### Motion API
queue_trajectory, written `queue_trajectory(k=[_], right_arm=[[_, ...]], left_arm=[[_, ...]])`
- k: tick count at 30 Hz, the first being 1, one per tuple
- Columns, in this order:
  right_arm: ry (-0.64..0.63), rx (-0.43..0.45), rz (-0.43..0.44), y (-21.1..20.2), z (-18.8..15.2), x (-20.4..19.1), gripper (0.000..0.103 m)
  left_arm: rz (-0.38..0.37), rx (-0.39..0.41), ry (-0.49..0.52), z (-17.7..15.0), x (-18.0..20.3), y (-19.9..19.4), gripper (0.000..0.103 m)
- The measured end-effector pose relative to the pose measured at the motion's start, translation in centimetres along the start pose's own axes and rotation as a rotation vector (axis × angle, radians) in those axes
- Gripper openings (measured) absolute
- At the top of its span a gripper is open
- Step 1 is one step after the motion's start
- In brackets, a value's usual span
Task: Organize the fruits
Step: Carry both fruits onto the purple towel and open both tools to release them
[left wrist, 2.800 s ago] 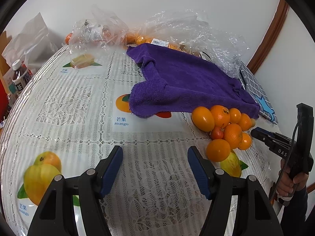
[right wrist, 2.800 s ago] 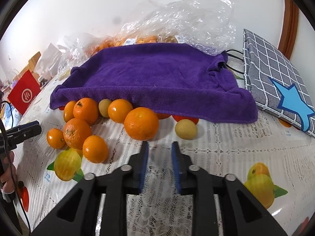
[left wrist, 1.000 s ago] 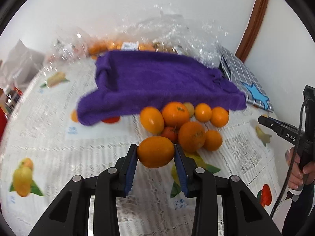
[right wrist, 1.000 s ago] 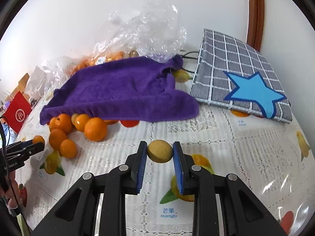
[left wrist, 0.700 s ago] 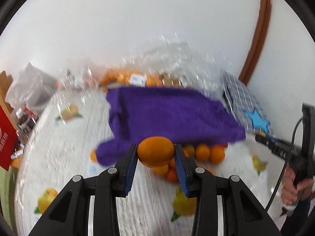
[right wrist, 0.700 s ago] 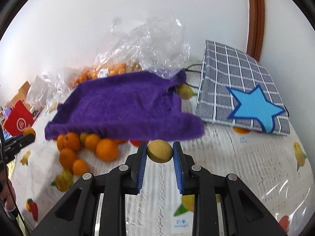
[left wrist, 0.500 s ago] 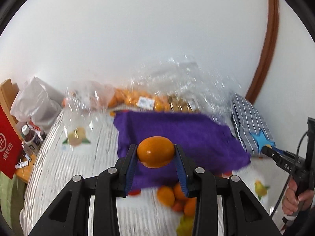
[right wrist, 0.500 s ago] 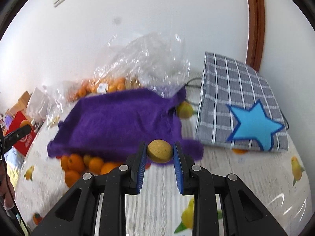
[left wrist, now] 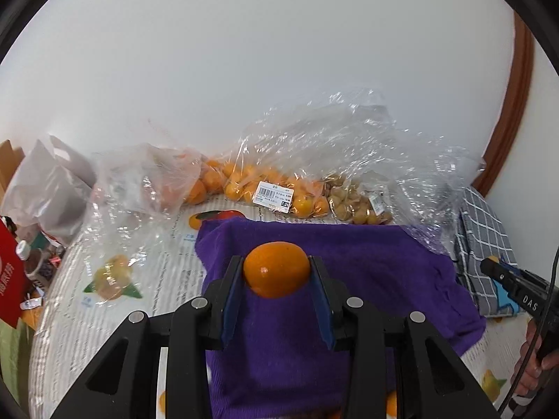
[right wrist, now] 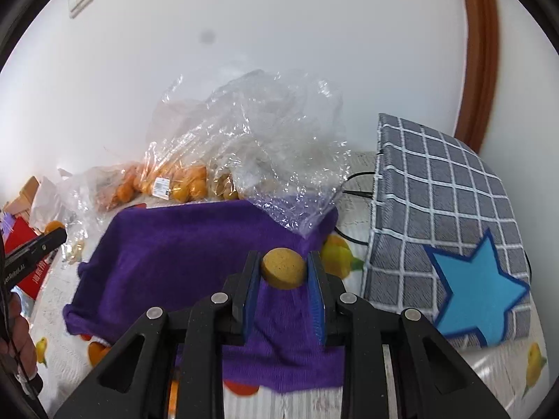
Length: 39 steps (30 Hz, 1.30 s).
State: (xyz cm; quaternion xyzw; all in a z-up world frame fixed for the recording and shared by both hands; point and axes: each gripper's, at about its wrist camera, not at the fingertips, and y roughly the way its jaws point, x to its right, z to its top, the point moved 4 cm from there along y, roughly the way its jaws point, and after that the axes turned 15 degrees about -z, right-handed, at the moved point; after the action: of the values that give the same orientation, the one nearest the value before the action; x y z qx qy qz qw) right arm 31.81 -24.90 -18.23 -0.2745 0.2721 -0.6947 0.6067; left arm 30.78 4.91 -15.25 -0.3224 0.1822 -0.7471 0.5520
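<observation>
My left gripper (left wrist: 276,276) is shut on an orange (left wrist: 276,268) and holds it in the air over the purple towel (left wrist: 367,272). My right gripper (right wrist: 283,271) is shut on a small yellow-brown round fruit (right wrist: 283,267), also held above the purple towel (right wrist: 174,258). A few loose oranges (right wrist: 96,351) peek out from under the towel's near edge. The right gripper also shows in the left wrist view (left wrist: 489,268), and the left gripper with its orange shows in the right wrist view (right wrist: 52,230).
Clear plastic bags of oranges (left wrist: 244,181) and small tan fruits (left wrist: 356,202) lie behind the towel by the wall. A grey checked bag with a blue star (right wrist: 454,244) lies at the right. A white bag (left wrist: 45,188) and red box (left wrist: 8,282) stand at the left.
Both grippers closed on fruit from the table and have risen and moved forward; they now hold the fruit over the towel instead of the tablecloth.
</observation>
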Motion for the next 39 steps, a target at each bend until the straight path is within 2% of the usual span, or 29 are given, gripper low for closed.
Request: queue_trajectory(k=[7, 10, 15, 39], right_arm=[[-0.031, -0.037, 0.028, 4.0, -0.5, -1.7, 0.026], [-0.046, -0.054, 0.048, 5.0, -1.3, -2.2, 0.026], [-0.058, -0.072, 0.074, 6.1, -2.2, -2.5, 0.026], [-0.069, -0.080, 0.071, 8.0, -3.0, -2.8, 0.026]], left_arm=[[-0.016, -0.077, -0.018, -1.2, -0.2, 4.0, 0.036], [-0.005, -0.098, 0.011, -2.1, 0.0, 4.9, 0.036], [-0.026, -0.129, 0.003, -3.0, 0.0, 6.2, 0.036], [-0.059, -0.184, -0.012, -4.4, -0.3, 8.2, 0.036]])
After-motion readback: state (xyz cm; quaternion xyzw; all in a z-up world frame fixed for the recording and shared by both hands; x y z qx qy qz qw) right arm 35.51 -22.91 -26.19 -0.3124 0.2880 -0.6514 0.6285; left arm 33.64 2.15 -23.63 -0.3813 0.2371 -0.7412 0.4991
